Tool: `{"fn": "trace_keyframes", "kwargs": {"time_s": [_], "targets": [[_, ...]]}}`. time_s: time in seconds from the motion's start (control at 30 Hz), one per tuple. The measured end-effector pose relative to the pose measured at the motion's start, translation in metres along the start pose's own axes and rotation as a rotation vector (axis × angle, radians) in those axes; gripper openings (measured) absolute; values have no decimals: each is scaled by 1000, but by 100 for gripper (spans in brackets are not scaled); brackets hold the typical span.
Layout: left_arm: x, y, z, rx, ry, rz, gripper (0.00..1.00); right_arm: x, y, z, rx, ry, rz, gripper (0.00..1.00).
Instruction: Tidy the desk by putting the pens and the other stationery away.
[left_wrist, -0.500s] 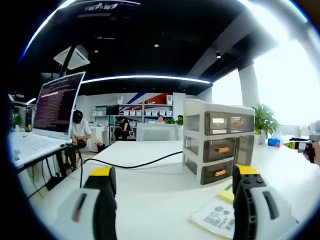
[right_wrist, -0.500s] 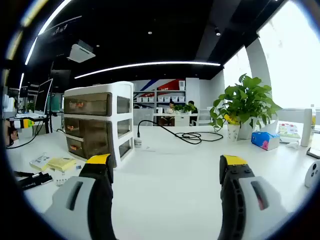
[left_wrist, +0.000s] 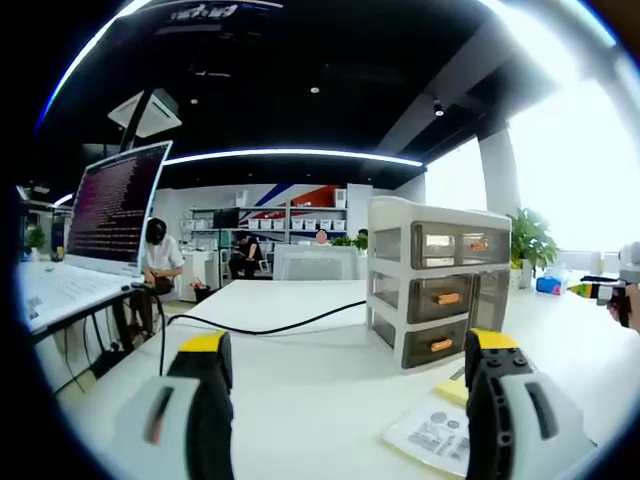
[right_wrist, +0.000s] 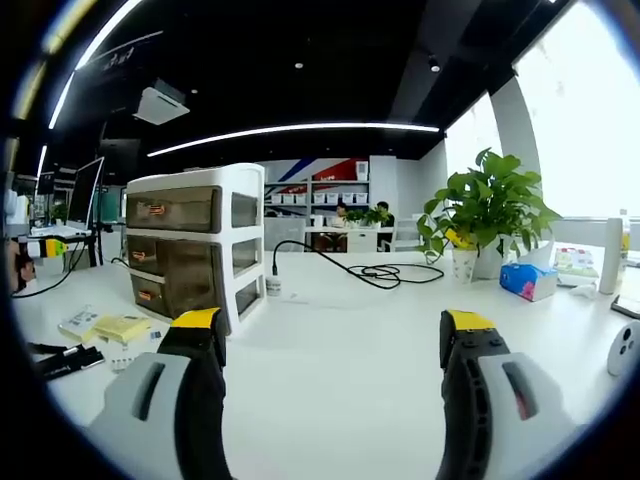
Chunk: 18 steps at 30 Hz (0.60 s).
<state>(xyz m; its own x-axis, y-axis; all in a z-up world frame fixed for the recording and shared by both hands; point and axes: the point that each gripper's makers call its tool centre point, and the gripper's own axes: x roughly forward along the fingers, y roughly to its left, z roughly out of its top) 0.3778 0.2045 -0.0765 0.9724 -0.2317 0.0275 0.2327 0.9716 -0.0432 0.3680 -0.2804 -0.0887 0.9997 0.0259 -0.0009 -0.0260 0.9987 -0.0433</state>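
Note:
A white three-drawer organiser (left_wrist: 436, 281) (right_wrist: 192, 243) with smoky drawers and orange handles stands on the white desk (left_wrist: 310, 390) (right_wrist: 370, 350). Beside it lie a yellow sticky-note pad (right_wrist: 122, 327) (left_wrist: 455, 388), a printed card (left_wrist: 436, 434) and black pens (right_wrist: 62, 359). My left gripper (left_wrist: 345, 350) is open, its yellow-tipped jaws wide apart above the desk, left of the organiser. My right gripper (right_wrist: 333, 328) is open too, over bare desk to the right of the organiser. The right gripper (left_wrist: 610, 290) also shows at the far right of the left gripper view.
A monitor (left_wrist: 112, 208) and keyboard (left_wrist: 55, 292) sit far left, with a black cable (left_wrist: 260, 328) crossing the desk. A potted plant (right_wrist: 487, 218), tissue box (right_wrist: 529, 281) and coiled cable (right_wrist: 385, 272) stand at the right. People sit at distant desks.

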Motion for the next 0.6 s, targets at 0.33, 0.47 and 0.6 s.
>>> {"fn": "trace_keyframes", "kwargs": {"time_s": [0.33,0.47,0.6], "targets": [[1,0,-2,-17,8,-7,97,0,-1,0,3,5,-2,92],[1,-1,-3,-15,10,-9,97,0,2,-3,12,24,13,93],[1,-1,-3,-13,9,-8,97,-1,-5,-1,16,11,-21,97]]}}
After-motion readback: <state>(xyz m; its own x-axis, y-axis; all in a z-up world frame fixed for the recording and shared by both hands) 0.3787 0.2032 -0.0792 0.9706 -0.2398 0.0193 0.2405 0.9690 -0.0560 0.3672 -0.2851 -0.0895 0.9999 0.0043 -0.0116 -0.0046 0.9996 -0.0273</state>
